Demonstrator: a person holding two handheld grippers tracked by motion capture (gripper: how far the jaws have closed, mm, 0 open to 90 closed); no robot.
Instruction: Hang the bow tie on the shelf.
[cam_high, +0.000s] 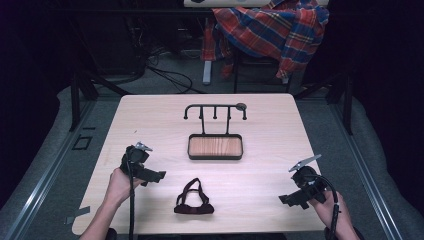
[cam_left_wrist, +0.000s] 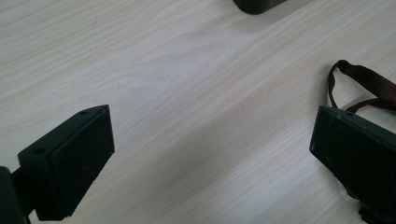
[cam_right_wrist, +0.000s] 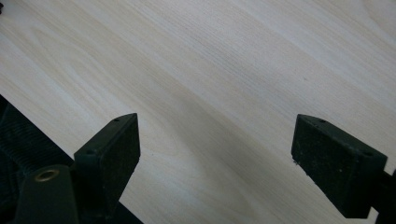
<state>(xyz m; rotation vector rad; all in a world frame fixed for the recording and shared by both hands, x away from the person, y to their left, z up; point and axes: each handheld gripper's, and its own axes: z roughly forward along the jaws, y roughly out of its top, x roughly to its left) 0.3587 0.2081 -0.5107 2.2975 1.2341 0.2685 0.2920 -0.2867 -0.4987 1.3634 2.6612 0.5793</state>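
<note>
A dark maroon eye mask with looped straps (cam_high: 194, 200) lies flat near the table's front edge, between my two hands. Its strap (cam_left_wrist: 355, 79) also curls in at the right of the left gripper view. My left gripper (cam_high: 156, 176) hovers just left of the mask, jaws wide apart over bare wood (cam_left_wrist: 210, 154). My right gripper (cam_high: 289, 200) is held at the front right, well clear of the mask, also open with nothing between its jaws (cam_right_wrist: 215, 158). A black hook stand (cam_high: 215, 112) with a wooden tray base (cam_high: 215, 147) stands at the table's middle back.
The light wooden table (cam_high: 150, 120) has bare room on both sides of the stand. A plaid shirt (cam_high: 272, 30) hangs over a chair behind the table. Black frame legs (cam_high: 80, 95) and cables stand at the rear. The table's edge (cam_right_wrist: 28, 121) runs close by my right gripper.
</note>
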